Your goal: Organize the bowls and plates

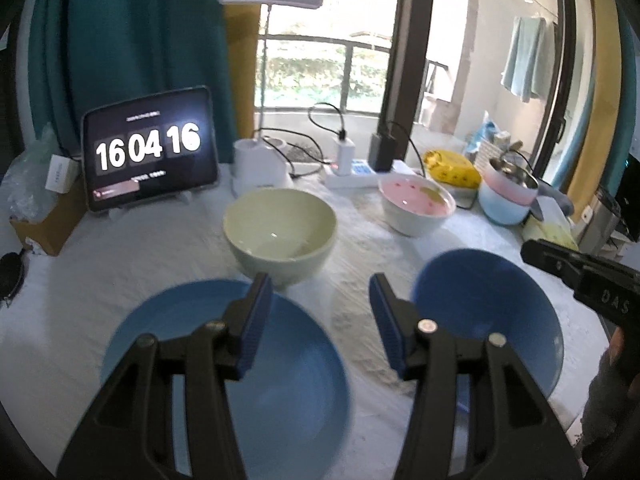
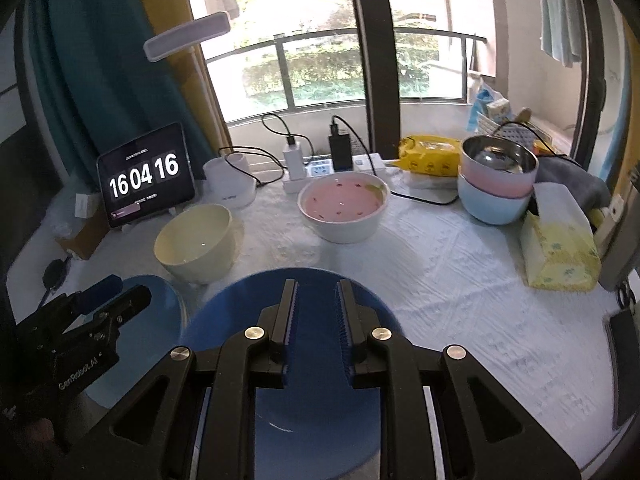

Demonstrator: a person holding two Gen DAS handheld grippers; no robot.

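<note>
The left gripper [image 1: 320, 284] is hovering with its jaws spread wide and nothing between the ribbed blue pads. It is hanging over the far rim of a smooth, light blue plate [image 1: 288, 380]. Pale lettering on its black body is reading "GenRobot.AI" in the right wrist view.

The right gripper [image 2: 318, 286] is holding its jaws drawn near together, a narrow gap showing between the pads. It is pointing down over a round, dark blue dish [image 2: 228, 320]. Whether it is touching the dish cannot be told. The letters "DAS" are showing on its side in the left wrist view.

Both blue pieces are sitting side by side on a white textured cloth [image 2: 460, 280]. Beyond them a glossy pale green bowl [image 1: 280, 232] and a white bowl with a pink inside [image 2: 344, 204] are standing apart. A tablet [image 1: 150, 148] is displaying "16 04 16". At the right, a steel bowl is nesting in pink and pale blue stacked bowls [image 2: 496, 196].
</note>
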